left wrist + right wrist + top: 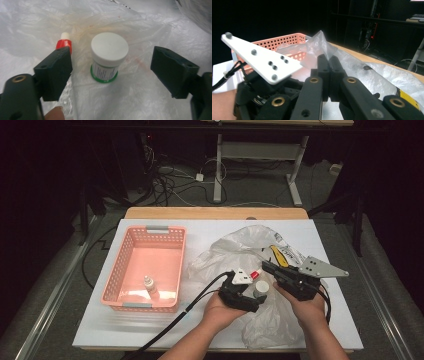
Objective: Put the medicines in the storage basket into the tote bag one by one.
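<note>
Now unpacking: right tongs (pixel 329 60) pinch the plastic bag (pixel 235 245) open; left tongs (pixel 111 72) gape around the white-capped jar (pixel 108 56) standing inside. Next: close on jar, carry to basket (pixel 120 265).

High view looks down on the table; both claw views sit close, sharing the plastic bag (pixel 250 255).

Bright overhead light fell on the white table (pixel 150 330) while the surrounding room stayed dark; the plastic bag (pixel 150 30) glared, and close jaws looked soft.
</note>
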A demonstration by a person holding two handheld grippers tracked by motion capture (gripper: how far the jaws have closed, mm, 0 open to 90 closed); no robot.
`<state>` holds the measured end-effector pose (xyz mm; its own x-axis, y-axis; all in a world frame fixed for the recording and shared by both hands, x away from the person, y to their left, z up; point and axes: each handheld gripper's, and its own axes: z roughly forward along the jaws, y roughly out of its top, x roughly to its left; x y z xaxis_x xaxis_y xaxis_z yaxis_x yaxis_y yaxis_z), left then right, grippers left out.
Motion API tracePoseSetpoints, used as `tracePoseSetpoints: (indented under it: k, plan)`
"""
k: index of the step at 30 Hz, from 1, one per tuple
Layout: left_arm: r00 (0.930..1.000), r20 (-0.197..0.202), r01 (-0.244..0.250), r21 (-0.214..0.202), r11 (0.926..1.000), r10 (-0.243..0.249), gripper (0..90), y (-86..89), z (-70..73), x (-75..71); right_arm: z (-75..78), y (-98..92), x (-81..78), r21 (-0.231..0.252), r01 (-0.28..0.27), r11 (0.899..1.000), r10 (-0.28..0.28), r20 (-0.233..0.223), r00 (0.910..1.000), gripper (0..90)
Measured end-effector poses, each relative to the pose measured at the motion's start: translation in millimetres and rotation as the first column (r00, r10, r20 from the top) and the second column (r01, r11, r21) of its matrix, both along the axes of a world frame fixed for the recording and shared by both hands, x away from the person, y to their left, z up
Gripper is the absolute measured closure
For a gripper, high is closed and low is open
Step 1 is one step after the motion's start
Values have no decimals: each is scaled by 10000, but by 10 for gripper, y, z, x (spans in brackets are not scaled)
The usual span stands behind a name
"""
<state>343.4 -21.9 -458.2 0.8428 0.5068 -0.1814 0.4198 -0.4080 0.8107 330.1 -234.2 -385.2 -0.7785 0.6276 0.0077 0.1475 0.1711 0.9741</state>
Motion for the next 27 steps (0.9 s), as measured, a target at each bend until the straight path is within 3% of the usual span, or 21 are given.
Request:
tracePoseSetpoints:
  k: [2, 5, 7, 18, 27]
  plan:
    - [10000, 27, -24, -16, 10000, 24, 139, 66, 8, -28, 2, 0, -3, -2, 3, 10000, -3, -7, 10000, 900]
    - [9991, -398, -165, -214, 9996, 156, 45, 144, 26, -63, 5, -4, -5, 4, 18, 10000, -18, 7, 10000, 900]
    - [9990, -419, -169, -235, 9996, 160, 2, 184, 48, -96, 5, -5, -5, 1, 35, 10000, -35, -1, 10000, 900]
    - [10000, -87, -47, -336, 9994, 44, 0, 420, 194, -299, 3, 14, -14, -69, 34, 10000, -34, -17, 10000, 900]
    - [9998, 73, -171, -576, 9982, 176, 0, 739, 327, -442, 8, 14, -15, -80, 52, 10000, -52, -12, 10000, 900]
